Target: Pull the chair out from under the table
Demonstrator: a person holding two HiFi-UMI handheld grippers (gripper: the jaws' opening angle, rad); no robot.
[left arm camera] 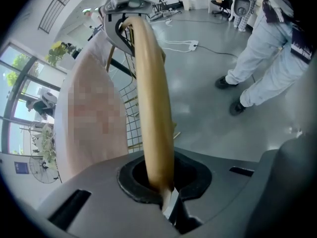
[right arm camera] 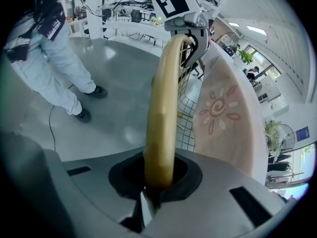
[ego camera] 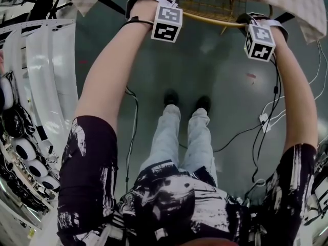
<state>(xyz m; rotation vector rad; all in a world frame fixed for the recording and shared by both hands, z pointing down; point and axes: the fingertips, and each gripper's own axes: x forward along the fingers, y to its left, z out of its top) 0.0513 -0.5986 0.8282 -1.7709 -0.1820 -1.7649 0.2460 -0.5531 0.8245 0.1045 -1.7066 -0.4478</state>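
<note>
A golden wire chair [ego camera: 215, 15] stands tucked under a table covered by a pale cloth [ego camera: 294, 4], at the top of the head view. My left gripper [ego camera: 163, 8] is shut on the left part of the chair's curved top rail [left arm camera: 153, 98]. My right gripper [ego camera: 254, 25] is shut on the rail's right part [right arm camera: 163, 108]. In the left gripper view the rail runs from my jaws [left arm camera: 166, 202] up to the right gripper [left arm camera: 124, 6]. The right gripper view shows the same from the other side [right arm camera: 148, 197], with the left gripper [right arm camera: 187, 21] at the far end. The seat is hidden.
The wire grid back [right arm camera: 185, 118] hangs beside the tablecloth [right arm camera: 233, 118]. The person's feet [ego camera: 187, 102] stand on the grey floor behind the chair. Cables [ego camera: 133, 122] and a power strip [ego camera: 265, 121] lie on the floor. White shelving with gear [ego camera: 36, 86] lines the left.
</note>
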